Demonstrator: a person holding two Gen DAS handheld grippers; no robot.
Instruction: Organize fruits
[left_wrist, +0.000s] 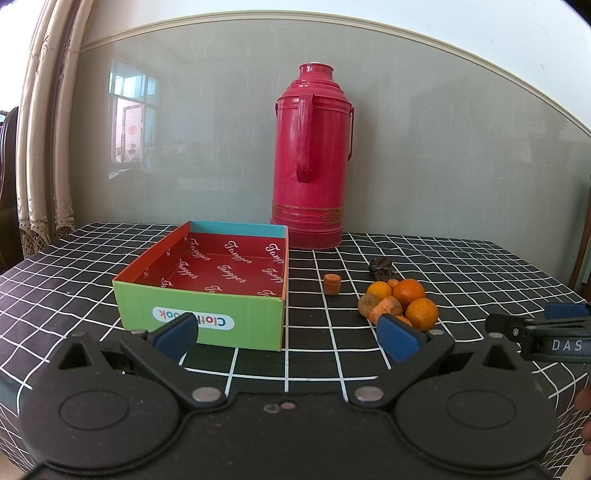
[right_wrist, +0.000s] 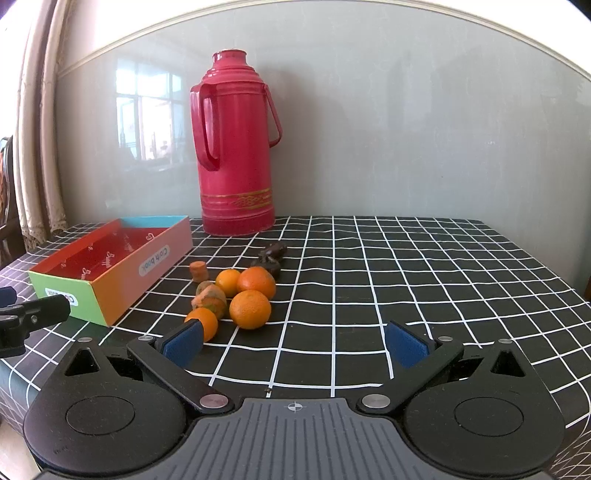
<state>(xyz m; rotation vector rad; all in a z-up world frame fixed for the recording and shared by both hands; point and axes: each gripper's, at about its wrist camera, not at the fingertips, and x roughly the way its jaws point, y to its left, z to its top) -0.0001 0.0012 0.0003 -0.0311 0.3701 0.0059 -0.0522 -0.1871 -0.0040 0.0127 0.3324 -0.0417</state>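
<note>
A: Where is the fruit?

B: The round orange fruits (right_wrist: 250, 308) sit in a pile at the middle left of my right view, on the black checked desk (right_wrist: 406, 266).

A: Which hand is closer?

B: My right gripper (right_wrist: 295, 345). Its fingers are wide, holding nothing. My left gripper (left_wrist: 288, 338) is wide too, facing the empty colourful cardboard box (left_wrist: 207, 321).

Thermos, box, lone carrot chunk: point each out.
thermos (right_wrist: 236, 147), right wrist view, body middle.
box (left_wrist: 201, 314), left wrist view, green front wall.
carrot chunk (left_wrist: 331, 284), left wrist view, its side.
</note>
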